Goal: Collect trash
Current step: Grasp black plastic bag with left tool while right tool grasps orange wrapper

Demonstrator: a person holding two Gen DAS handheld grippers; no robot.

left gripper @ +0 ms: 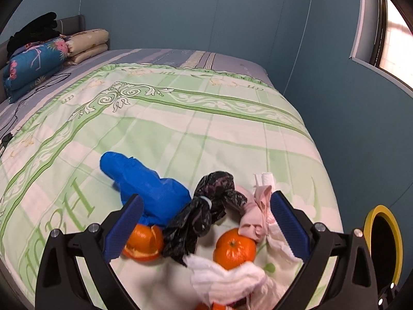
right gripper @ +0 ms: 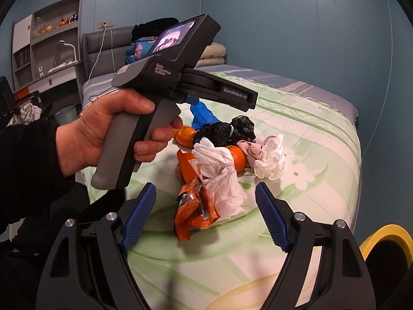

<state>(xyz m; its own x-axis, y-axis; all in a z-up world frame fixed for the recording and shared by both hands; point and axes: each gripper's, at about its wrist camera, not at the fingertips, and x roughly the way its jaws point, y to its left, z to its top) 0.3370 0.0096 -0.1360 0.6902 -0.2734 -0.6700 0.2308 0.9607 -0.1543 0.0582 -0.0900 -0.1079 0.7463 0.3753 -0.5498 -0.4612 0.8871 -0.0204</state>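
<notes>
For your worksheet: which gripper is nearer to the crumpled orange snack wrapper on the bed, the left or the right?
Right. The right gripper stands open with the orange snack wrapper between its fingers, untouched. The left gripper is open farther up the pile, around the black bag and whole orange.

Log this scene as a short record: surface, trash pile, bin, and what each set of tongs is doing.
surface: green patterned bedspread
trash pile: blue bag, black bag, orange, orange peel, white tissues, orange wrapper
bin: yellow-rimmed bin, beside the bed
left tongs: open, empty, over pile
right tongs: open, empty, facing wrapper
</notes>
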